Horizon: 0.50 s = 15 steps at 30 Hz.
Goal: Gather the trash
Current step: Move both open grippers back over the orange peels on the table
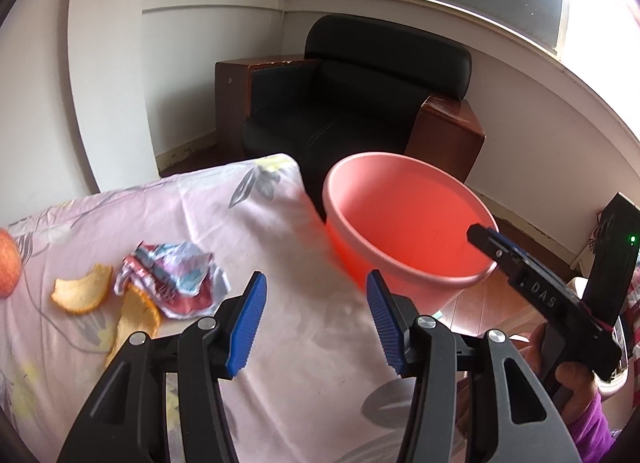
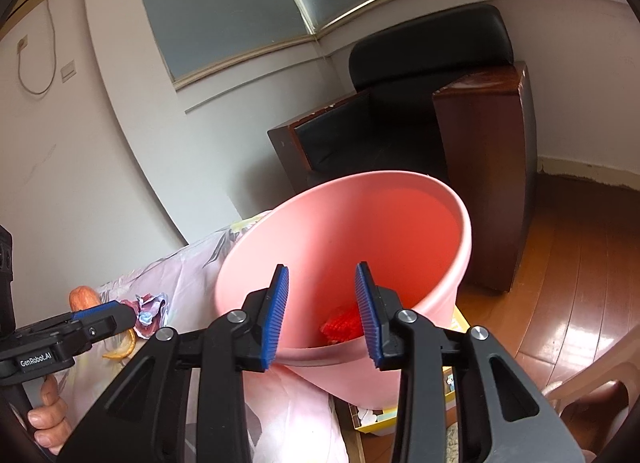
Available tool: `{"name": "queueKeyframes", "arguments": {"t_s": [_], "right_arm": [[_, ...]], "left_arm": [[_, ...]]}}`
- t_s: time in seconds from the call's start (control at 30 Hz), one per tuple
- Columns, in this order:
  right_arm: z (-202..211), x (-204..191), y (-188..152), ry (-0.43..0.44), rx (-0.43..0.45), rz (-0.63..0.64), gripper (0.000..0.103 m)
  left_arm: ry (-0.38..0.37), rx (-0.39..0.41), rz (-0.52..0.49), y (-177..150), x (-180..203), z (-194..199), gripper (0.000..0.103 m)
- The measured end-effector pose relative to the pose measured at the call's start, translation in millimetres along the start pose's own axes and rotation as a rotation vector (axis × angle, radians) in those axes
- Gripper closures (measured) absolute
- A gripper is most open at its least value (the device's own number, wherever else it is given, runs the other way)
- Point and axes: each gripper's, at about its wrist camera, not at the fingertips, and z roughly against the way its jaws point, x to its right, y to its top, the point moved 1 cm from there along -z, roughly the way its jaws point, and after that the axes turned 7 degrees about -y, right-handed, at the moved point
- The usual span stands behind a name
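A crumpled wrapper and two orange peels lie on the floral bedsheet. My left gripper hovers open over the sheet just right of them, with nothing between its pads. A pink bucket leans tilted at the bed's edge, a red mesh scrap inside it. My right gripper stands open over the bucket's near rim, its pads clear of the rim. From the left wrist view the right gripper reaches over the bucket. In the right wrist view the left gripper sits beside the wrapper.
A reddish apple rests on the sheet at the far left. A black armchair with wooden arms stands in the corner behind the bucket. Wooden floor lies to the right, and a yellow box sits below the bucket.
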Motion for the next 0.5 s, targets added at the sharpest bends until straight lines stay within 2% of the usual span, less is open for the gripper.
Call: {"name": "queueKeyframes", "arguments": {"t_s": [0.23,0.5], "right_arm": [[2.6,-14.9,-3.6,-0.008,0.028,0.069,0.068],[1.7,-37.4,-10.7,-0.073,0.035,0.191,0.068]], "left_arm": [[0.019,-0.001,0.028,-9.8,-17.8,14.1,0.052],[0.058,0.024,0.062,-23.1,-47.9,43.2,0.052]]}}
